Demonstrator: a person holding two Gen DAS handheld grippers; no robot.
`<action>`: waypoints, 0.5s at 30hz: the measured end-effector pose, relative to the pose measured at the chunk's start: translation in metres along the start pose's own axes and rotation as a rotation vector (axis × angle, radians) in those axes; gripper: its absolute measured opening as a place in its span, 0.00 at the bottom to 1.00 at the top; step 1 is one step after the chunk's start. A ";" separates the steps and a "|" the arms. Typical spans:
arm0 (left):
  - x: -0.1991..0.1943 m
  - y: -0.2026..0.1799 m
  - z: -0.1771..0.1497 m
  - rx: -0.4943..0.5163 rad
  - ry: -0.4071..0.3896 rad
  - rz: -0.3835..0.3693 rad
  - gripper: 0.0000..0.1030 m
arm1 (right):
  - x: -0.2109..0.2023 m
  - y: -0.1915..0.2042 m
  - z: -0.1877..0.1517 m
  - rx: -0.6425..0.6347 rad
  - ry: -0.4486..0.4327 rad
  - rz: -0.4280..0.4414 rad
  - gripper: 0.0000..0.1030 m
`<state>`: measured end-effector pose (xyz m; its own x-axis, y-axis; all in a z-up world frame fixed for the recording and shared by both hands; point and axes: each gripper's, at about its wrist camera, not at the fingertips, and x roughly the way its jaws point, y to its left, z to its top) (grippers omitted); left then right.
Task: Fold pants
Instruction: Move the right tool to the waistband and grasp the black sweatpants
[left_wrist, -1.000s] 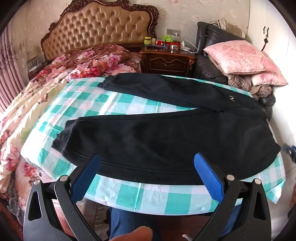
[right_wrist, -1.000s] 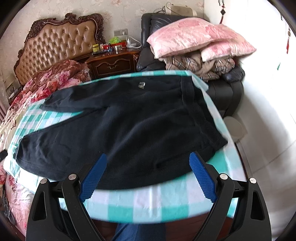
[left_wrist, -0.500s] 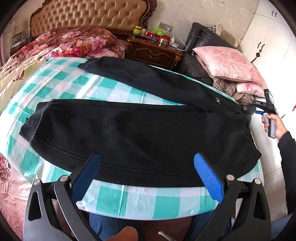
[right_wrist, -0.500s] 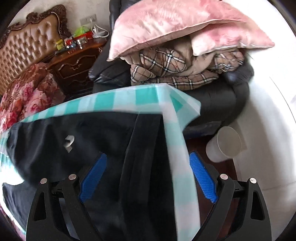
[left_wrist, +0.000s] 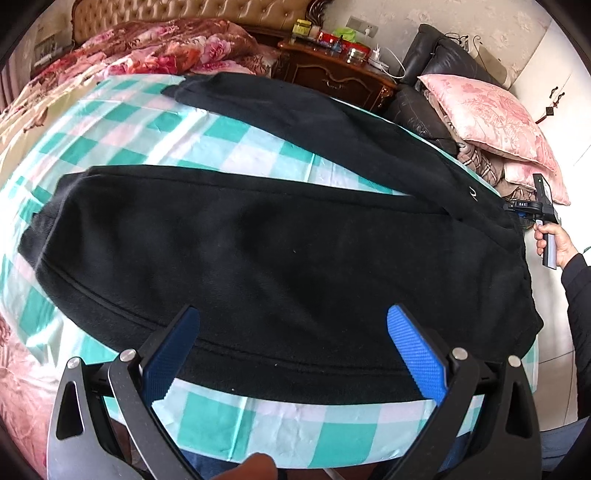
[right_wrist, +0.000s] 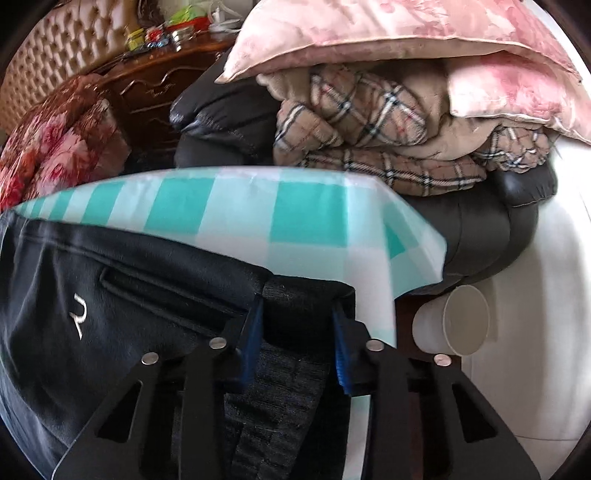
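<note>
A teal-checked tablecloth carries black pants, spread flat beneath the wide-spread left gripper. The right gripper pinches the waistband corner, seemingly; its pad tips are buried in fabric. Only the right view shows a paper cup.

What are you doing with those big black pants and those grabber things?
Someone is getting ready to fold the black pants, which lie spread flat on a green checked cloth. The right gripper has its blue fingers closing around the waistband at the far corner; whether it has pinched yet is hard to tell. The left gripper hangs wide open above the near leg, holding nothing. No fold is made yet.
</note>
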<state>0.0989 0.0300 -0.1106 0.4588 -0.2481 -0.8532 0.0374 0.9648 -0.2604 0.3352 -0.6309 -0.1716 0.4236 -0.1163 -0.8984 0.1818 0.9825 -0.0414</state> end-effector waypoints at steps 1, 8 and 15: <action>0.001 -0.002 0.000 0.005 0.001 0.001 0.98 | -0.003 -0.003 0.002 0.028 -0.023 0.004 0.31; 0.004 -0.007 -0.003 0.033 0.009 -0.004 0.98 | 0.002 0.000 0.004 0.027 -0.009 -0.058 0.38; 0.007 -0.005 -0.005 0.028 0.022 0.004 0.98 | 0.016 0.019 0.012 -0.164 -0.009 -0.062 0.75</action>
<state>0.0977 0.0233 -0.1175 0.4396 -0.2460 -0.8638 0.0605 0.9677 -0.2448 0.3556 -0.6158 -0.1812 0.4237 -0.1781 -0.8881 0.0606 0.9839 -0.1683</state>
